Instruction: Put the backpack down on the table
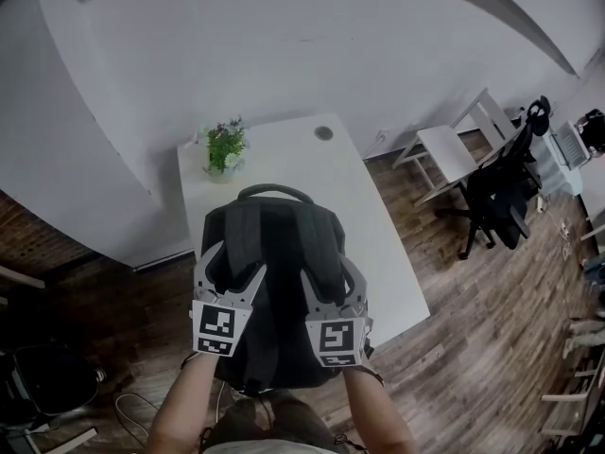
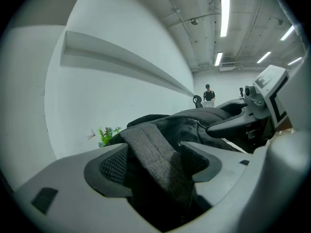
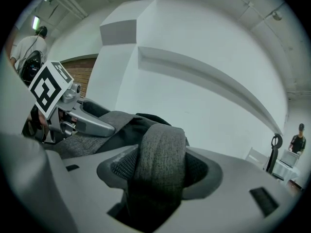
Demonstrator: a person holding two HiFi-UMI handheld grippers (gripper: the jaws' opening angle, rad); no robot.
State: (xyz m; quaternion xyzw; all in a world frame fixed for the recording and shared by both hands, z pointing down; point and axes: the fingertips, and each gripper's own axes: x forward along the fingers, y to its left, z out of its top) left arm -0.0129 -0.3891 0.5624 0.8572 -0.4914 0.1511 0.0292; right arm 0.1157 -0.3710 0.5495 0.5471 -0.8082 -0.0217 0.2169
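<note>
A black backpack (image 1: 274, 253) lies flat on the white table (image 1: 378, 244), its top handle pointing to the far end and its lower part hanging over the near edge. My left gripper (image 1: 238, 261) sits around the left shoulder strap (image 2: 150, 154); the jaws stand wide and the strap lies loose between the pads. My right gripper (image 1: 329, 270) is around the right shoulder strap (image 3: 160, 149). Its jaws are also apart, and the grey strap drapes between the pads without being pinched. Both grippers rest side by side over the pack's back.
A small potted plant (image 1: 225, 148) stands at the table's far left corner, near a round cable hole (image 1: 324, 132). A black office chair (image 1: 501, 192) and a white desk (image 1: 454, 149) are on the wooden floor to the right. White wall behind.
</note>
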